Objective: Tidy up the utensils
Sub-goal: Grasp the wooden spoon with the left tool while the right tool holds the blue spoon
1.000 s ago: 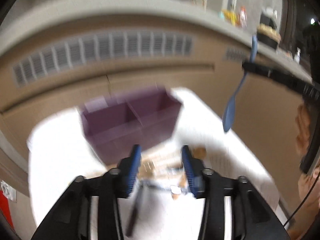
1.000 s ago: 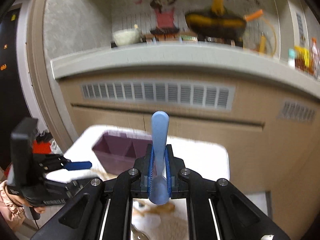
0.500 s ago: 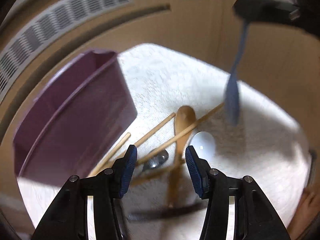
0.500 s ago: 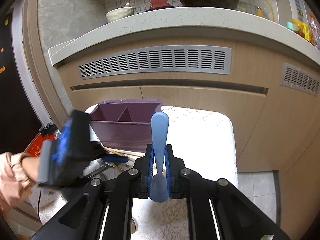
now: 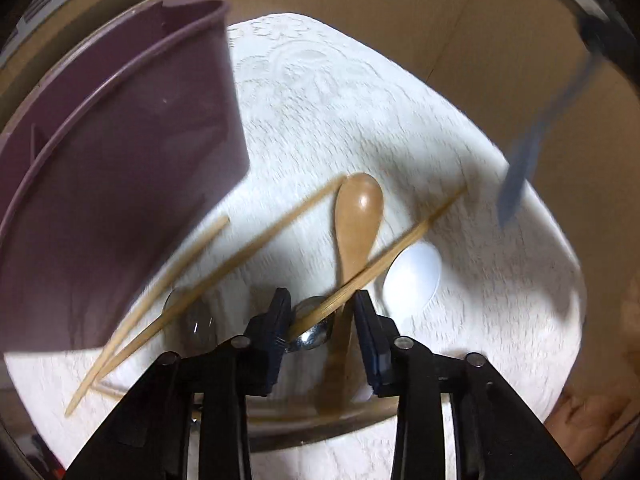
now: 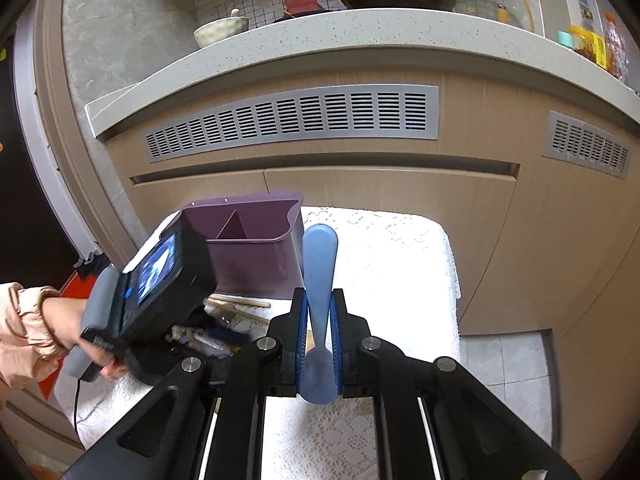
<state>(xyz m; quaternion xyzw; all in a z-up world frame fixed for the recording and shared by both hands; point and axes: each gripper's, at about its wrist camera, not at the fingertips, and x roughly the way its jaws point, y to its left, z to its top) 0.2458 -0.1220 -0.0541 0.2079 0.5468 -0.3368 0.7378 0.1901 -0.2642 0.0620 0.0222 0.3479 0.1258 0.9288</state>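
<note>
A: Left wrist view: what's at the left gripper [image 5: 322, 312]?
B: Its jaws are closing around a wooden spoon [image 5: 354, 236] handle and a chopstick [image 5: 384, 258], lower centre; pads not pressing.
A: The right gripper [image 6: 320, 354]?
B: Clenched on a blue spoon [image 6: 319, 280]; the purple organizer [image 6: 256, 252] sits centre-left.

A white lace cloth [image 5: 320, 92] bears purple caddy [image 5: 100, 184], chopsticks [image 5: 248, 248], spoons [image 5: 356, 220].

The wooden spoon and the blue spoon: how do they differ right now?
The wooden spoon lies flat on the white cloth; the blue spoon is held off it, clamped in the right gripper. A chopstick crosses the wooden spoon; nothing crosses the blue spoon. Brown wood against blue. Both are still outside the purple caddy.
</note>
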